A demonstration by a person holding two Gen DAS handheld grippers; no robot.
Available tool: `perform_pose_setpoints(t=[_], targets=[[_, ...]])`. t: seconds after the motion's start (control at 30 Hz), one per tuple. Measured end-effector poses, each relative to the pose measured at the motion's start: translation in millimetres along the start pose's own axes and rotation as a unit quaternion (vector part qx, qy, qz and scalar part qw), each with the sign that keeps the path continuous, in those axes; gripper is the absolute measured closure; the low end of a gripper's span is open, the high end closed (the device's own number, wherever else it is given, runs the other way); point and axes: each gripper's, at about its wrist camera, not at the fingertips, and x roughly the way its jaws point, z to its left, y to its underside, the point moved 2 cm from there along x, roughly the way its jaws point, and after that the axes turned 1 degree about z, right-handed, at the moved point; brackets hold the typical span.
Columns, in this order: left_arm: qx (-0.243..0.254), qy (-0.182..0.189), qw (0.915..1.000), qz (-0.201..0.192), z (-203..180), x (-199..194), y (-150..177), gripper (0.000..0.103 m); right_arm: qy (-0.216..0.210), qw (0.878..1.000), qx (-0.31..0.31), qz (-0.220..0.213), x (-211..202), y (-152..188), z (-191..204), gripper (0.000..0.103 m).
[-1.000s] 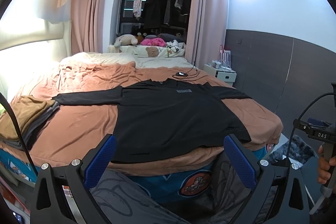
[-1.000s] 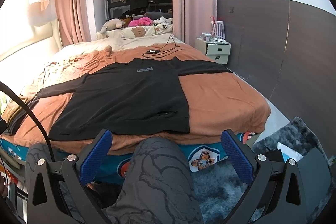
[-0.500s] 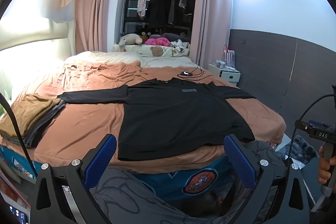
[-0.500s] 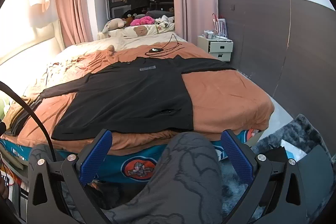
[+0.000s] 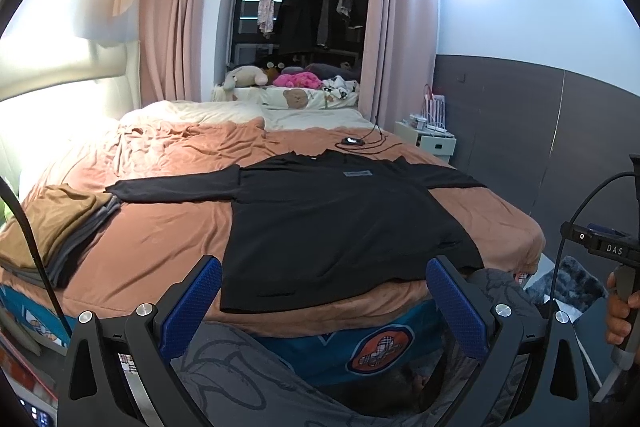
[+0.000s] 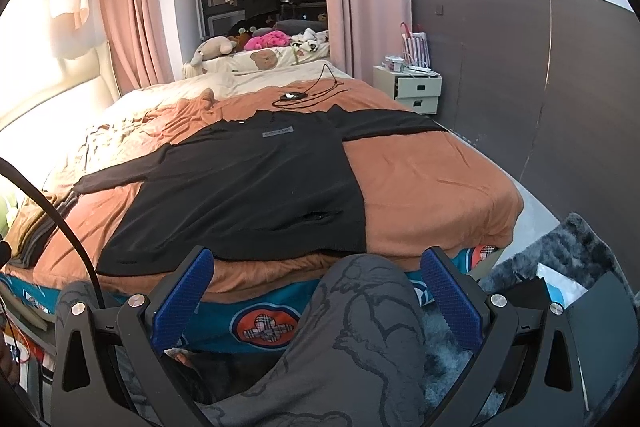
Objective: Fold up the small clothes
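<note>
A black long-sleeved shirt lies flat on the bed's orange-brown cover, sleeves spread to both sides and hem toward me. My left gripper hangs open in front of the bed's near edge, below the hem, holding nothing. My right gripper is also open and empty, short of the hem, over the person's grey patterned trouser leg. The right gripper's handle, with a hand on it, shows at the right edge of the left wrist view.
A stack of folded brown and grey clothes sits at the bed's left edge. A small device with black cables lies beyond the collar. Plush toys lie at the head. A white nightstand and a dark wall stand on the right, a grey rug below.
Both views have shifted slightly upward and toward the bed, so the shirt sits a little lower in frame. The person's leg has moved in under the right gripper. Both grippers stayed open.
</note>
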Motion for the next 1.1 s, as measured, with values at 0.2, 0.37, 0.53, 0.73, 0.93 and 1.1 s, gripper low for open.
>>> perform_pose_setpoints(t=[0.2, 0.37, 0.53, 0.73, 0.93, 1.1], targets=[[0.001, 0.000, 1.0000, -0.001, -1.3, 0.3, -0.4, 0.000, 0.001, 1.000, -0.001, -0.005, -1.7, 1.3, 2.4, 0.000], [0.008, 0.002, 1.0000, 0.000, -2.8, -0.2, -2.7, 0.000, 0.002, 1.000, 0.001, -0.006, -2.7, 0.6, 2.2, 0.000], [0.004, 0.001, 1.0000, 0.000, -0.5, -0.4, -11.9, 0.000, -0.005, 1.000, 0.009, -0.007, -2.8, -10.3, 1.5, 0.000], [0.009, -0.021, 0.9997, 0.001, 2.3, 7.2, -22.0, 0.000, -0.014, 1.000, 0.002, -0.021, 5.8, -25.1, 3.5, 0.000], [0.007, -0.043, 0.9989, 0.015, 13.6, 22.2, -36.9, 0.000, -0.030, 0.999, 0.003, -0.027, 33.4, -41.6, 6.5, 0.000], [0.005, -0.060, 0.9980, 0.019, 32.7, 33.2, -52.1, 0.000, -0.045, 0.999, 0.006, -0.025, 60.7, -52.6, 6.9, 0.000]])
